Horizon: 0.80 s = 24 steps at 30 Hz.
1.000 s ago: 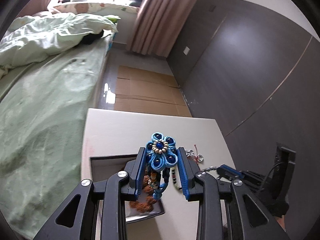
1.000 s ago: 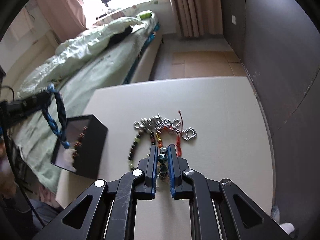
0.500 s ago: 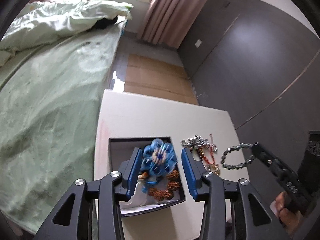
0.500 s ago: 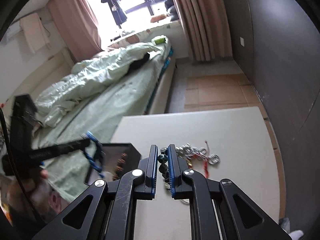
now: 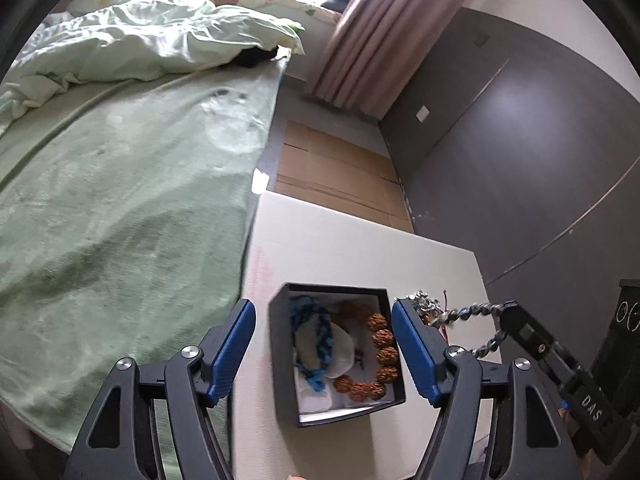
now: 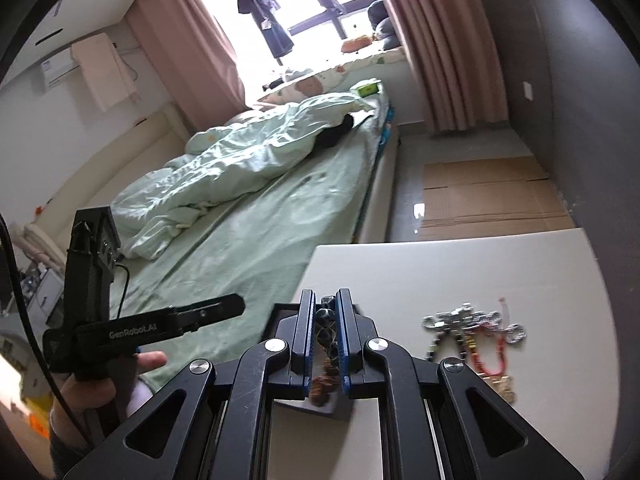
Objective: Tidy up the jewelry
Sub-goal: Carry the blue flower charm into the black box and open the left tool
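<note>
A black box (image 5: 280,364) stands at the left of the white table (image 5: 340,248). In it lie a blue knotted flower bracelet (image 5: 316,336) and a brown bead bracelet (image 5: 378,360). My left gripper (image 5: 323,306) hovers over the box with its jaws opening. The pads touch nothing. My right gripper (image 6: 326,294) is shut on a dark bead bracelet (image 6: 325,318) that hangs over the box edge (image 6: 286,310). In the left wrist view that bracelet (image 5: 474,312) dangles from the right gripper (image 5: 516,316). A pile of jewelry (image 6: 472,332) lies on the table to the right.
A bed with a green sheet (image 5: 120,200) runs along the table's left edge. Flattened cardboard (image 5: 332,168) lies on the floor beyond the table. A dark wall (image 5: 520,160) borders the right side. A hand (image 6: 100,384) grips the left gripper's handle.
The left jaws spread apart and the blue flower bracelet fell into the box. The right gripper lifted the dark bead bracelet off the table and carried it left toward the box.
</note>
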{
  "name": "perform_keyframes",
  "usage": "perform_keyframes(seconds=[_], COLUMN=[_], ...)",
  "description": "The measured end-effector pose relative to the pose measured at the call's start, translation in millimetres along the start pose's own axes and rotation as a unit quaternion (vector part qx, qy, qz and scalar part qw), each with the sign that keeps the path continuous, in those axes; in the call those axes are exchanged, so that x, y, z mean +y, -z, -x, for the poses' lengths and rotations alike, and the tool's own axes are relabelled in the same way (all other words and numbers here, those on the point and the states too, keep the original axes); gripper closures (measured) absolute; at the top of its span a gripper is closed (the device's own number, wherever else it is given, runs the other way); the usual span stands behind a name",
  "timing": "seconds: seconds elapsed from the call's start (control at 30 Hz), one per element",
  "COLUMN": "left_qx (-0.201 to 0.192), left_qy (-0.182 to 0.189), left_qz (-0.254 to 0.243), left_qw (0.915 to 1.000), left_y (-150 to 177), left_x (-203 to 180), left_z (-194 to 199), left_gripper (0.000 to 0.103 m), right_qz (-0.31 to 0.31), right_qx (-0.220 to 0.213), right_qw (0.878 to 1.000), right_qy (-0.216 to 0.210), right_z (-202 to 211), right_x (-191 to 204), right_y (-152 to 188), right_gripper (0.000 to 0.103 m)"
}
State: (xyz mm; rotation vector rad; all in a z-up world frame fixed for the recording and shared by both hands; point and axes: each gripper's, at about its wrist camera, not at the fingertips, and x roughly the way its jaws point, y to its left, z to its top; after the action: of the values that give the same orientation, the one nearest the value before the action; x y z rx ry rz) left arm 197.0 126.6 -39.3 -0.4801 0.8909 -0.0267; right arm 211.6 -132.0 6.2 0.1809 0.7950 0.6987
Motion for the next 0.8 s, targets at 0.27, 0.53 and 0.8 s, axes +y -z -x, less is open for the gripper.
perform_keyframes(seconds=[0.27, 0.53, 0.8], left_qx=[-0.012, -0.03, -0.042], left_qy=[-0.004, 0.0, 0.012], left_qz=[0.017, 0.028, -0.001], left_qw=[0.9998, 0.9992, 0.999], left_y=[-4.3, -5.4, -1.3], left_x=[19.1, 29.0, 3.3], left_z=[7.1, 10.9, 7.9], left_gripper=[0.014, 0.011, 0.011], right_qz=[0.004, 0.029, -0.005], right_qx=[0.019, 0.018, 0.008], right_qw=[0.999, 0.999, 1.0], right_qy=[-0.033, 0.0, 0.019], right_z=[-33.1, -39.3, -13.9], right_x=[26.7, 35.7, 6.0], right_y=[7.9, 9.9, 10.1], right_gripper=[0.092, 0.02, 0.02])
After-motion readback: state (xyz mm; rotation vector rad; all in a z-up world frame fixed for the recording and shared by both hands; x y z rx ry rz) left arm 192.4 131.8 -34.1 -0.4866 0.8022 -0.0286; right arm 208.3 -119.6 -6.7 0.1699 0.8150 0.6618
